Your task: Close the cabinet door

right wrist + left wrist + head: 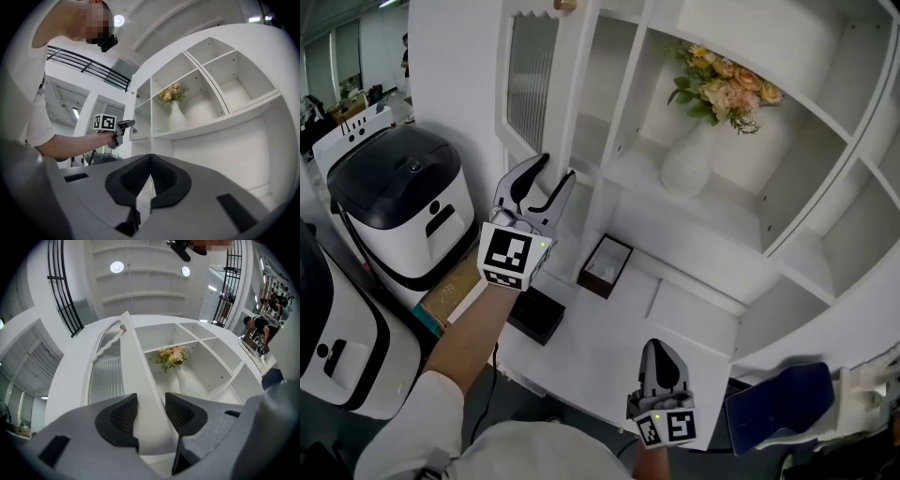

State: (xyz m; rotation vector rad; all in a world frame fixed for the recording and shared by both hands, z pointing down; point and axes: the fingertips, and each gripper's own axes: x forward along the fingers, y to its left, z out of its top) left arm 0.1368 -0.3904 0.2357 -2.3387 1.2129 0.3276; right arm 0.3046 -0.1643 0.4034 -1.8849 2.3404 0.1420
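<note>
- The cabinet door (pixel 532 80), glazed with ribbed glass, is seen standing open at the left of the white cabinet (pixel 825 131), swung out toward the near side.
- The left tongs (pixel 557 169) are raised to the door's lower free edge. Its white stile is caught between the pads, which are kept roughly half apart by it.
- The right tongs (pixel 657 349) are held low and near, over the white counter (pixel 600 366) and well apart from the door. Their jaws are brought together and nothing is carried in them.
- A white vase (pixel 684 164) of pale flowers (pixel 724 86) is set on a shelf to the right of the door.
- A small dark box (pixel 606 266) is placed on the counter below that shelf, and a black box (pixel 536 316) is seen near the counter's left edge.
- A white machine (pixel 403 187) with a black lid is seen to the left of the cabinet.
</note>
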